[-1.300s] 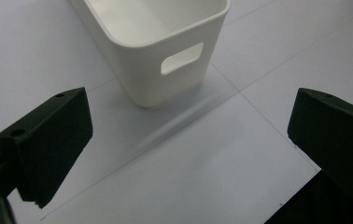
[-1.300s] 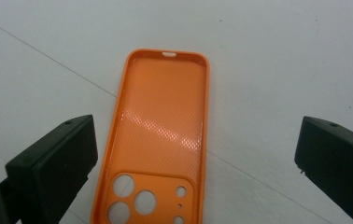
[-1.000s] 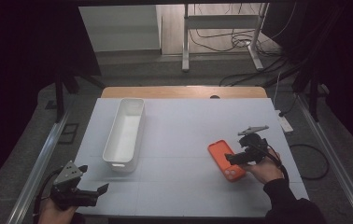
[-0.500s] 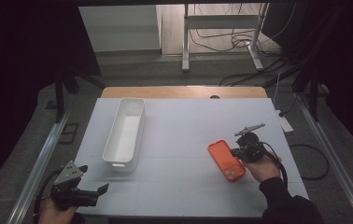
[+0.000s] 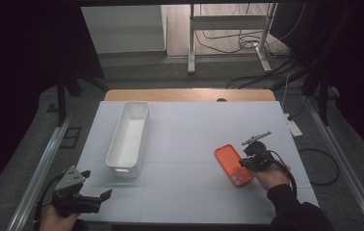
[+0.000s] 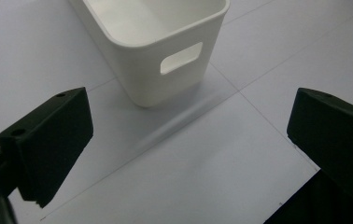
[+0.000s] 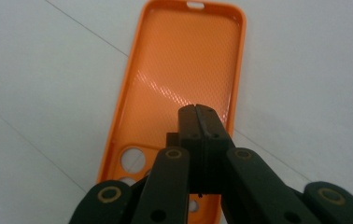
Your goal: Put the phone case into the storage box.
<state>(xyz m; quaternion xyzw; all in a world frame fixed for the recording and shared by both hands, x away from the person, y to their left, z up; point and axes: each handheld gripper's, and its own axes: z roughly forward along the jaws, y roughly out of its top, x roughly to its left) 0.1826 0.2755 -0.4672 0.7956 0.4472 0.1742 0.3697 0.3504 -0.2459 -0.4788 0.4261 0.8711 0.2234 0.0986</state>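
Over the table's near right part, the right gripper (image 7: 198,112) has its jaws pressed together above the orange phone case (image 7: 184,79), which lies open side up on the white table (image 5: 189,139); whether a wall of the case is pinched between them cannot be told. Such a low, centred pose suits lifting the thin shell by its edge. At the near left corner, the left gripper (image 6: 188,154) waits with jaws wide apart and nothing between them, facing the white bin (image 6: 156,56), probably the case's destination. Its own view reveals the bin's handle slot; the high view alone relates case (image 5: 233,164) and bin (image 5: 128,139), well apart.
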